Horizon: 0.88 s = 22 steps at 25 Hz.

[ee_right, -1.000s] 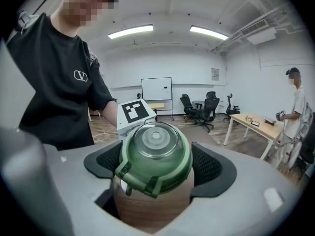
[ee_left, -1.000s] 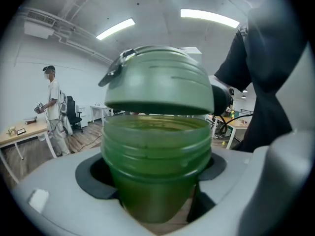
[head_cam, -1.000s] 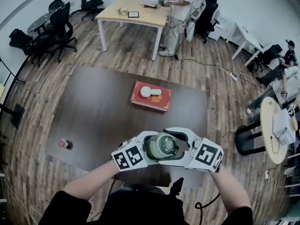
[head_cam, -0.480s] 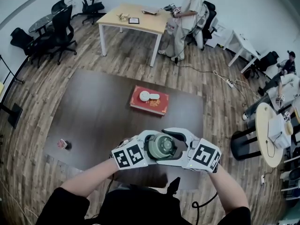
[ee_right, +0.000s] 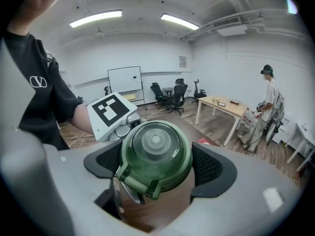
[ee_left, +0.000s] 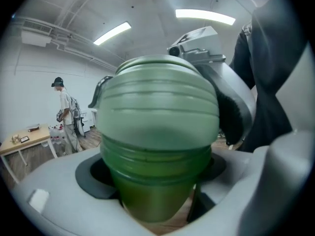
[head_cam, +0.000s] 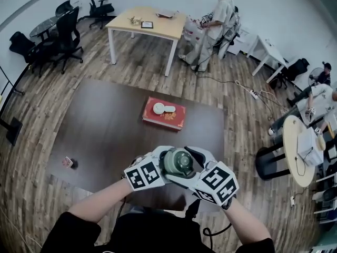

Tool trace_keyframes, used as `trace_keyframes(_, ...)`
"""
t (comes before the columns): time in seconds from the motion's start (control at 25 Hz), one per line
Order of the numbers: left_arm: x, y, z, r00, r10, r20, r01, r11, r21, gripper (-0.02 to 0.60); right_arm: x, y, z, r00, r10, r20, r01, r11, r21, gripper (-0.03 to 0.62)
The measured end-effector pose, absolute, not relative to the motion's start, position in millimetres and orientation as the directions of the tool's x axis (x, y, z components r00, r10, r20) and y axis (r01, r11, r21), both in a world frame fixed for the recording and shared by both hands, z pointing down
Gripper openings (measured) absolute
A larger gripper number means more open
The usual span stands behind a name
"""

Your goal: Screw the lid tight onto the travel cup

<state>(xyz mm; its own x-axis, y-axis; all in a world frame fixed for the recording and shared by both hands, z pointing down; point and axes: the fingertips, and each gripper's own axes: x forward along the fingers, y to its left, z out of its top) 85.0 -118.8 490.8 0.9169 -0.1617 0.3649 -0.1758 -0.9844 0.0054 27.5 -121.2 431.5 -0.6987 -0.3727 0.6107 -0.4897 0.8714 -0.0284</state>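
Observation:
I hold a green translucent travel cup (head_cam: 178,163) in the air over the near edge of the dark table (head_cam: 105,125), between both grippers. My left gripper (head_cam: 164,168) comes in from the left and is shut on the cup's body (ee_left: 150,191), just under the lid (ee_left: 157,107). From the right, my right gripper (head_cam: 190,172) is shut on the lid (ee_right: 155,151), one black pad (ee_right: 212,167) against each side. The lid's hinged flap faces the right gripper's camera. The cup's base is hidden.
A red box (head_cam: 164,113) with two white items on it lies at the table's middle. Near the table's left edge sits a small object (head_cam: 69,162). Beyond stand a wooden table (head_cam: 147,22), a standing person (head_cam: 216,25) and office chairs (head_cam: 68,28).
My right gripper has rolled about the lid, so its marker cube has swung down and towards me. The left gripper and cup stay put. The person at the back has walked right.

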Motion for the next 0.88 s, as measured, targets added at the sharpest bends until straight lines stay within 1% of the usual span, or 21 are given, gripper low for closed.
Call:
trace_keyframes(0.04,84.5,-118.6,488.8,0.923,-0.159,0.35,-0.179,-0.984,0.026,0.414,26.1,-120.8,428.2,-0.709,-0.401,0.58,-0.501,0.865,-0.015,0.451)
trace_keyframes(0.12,82.8,-118.1,484.8,0.93,-0.152,0.334,-0.178,-0.983,0.051,0.414,25.2,-117.1,415.3,-0.765,-0.429,0.48,-0.492,0.871,-0.006,0.451)
trace_keyframes(0.24,79.7,-115.2,479.4,0.935,-0.133,0.329,-0.161,-0.985,0.062,0.414,34.6,-107.9,390.3,-0.855,-0.405,0.323,-0.444,0.895,-0.052,0.453)
trace_keyframes(0.32,79.2,-111.9,476.5,0.943,-0.109,0.314,-0.145,-0.985,0.093,0.414,44.9,-100.0,380.9,-0.895,-0.367,0.255,-0.385,0.922,-0.025,0.451)
trace_keyframes(0.36,79.9,-110.2,474.6,0.948,-0.096,0.303,-0.136,-0.984,0.111,0.414,49.3,-95.1,381.5,-0.907,-0.34,0.25,-0.35,0.937,0.007,0.451)
trace_keyframes(0.44,82.0,-106.8,470.1,0.957,-0.07,0.283,-0.113,-0.984,0.14,0.414,53.7,-85.4,390.2,-0.916,-0.283,0.284,-0.283,0.958,0.045,0.449)
trace_keyframes(0.52,84.7,-100.6,466.8,0.961,-0.033,0.273,-0.078,-0.985,0.153,0.414,54.2,-83.4,396.5,-0.921,-0.25,0.298,-0.251,0.967,0.034,0.449)
trace_keyframes(0.64,89.2,-89.9,468.0,0.955,0.017,0.295,-0.025,-0.99,0.136,0.414,53.5,-86.0,395.2,-0.935,-0.222,0.275,-0.222,0.975,0.033,0.446)
trace_keyframes(0.68,89.8,-88.8,468.8,0.952,0.02,0.305,-0.02,-0.992,0.126,0.414,52.8,-84.8,394.3,-0.937,-0.211,0.277,-0.21,0.977,0.036,0.432)
trace_keyframes(0.72,89.7,-88.9,469.4,0.949,0.016,0.315,-0.021,-0.993,0.113,0.416,52.3,-83.6,393.8,-0.936,-0.205,0.285,-0.204,0.978,0.035,0.397)
trace_keyframes(0.88,90.4,-92.7,471.2,0.928,-0.03,0.371,-0.043,-0.999,0.026,0.414,52.2,-85.1,394.8,-0.91,-0.228,0.346,-0.235,0.972,0.023,0.393)
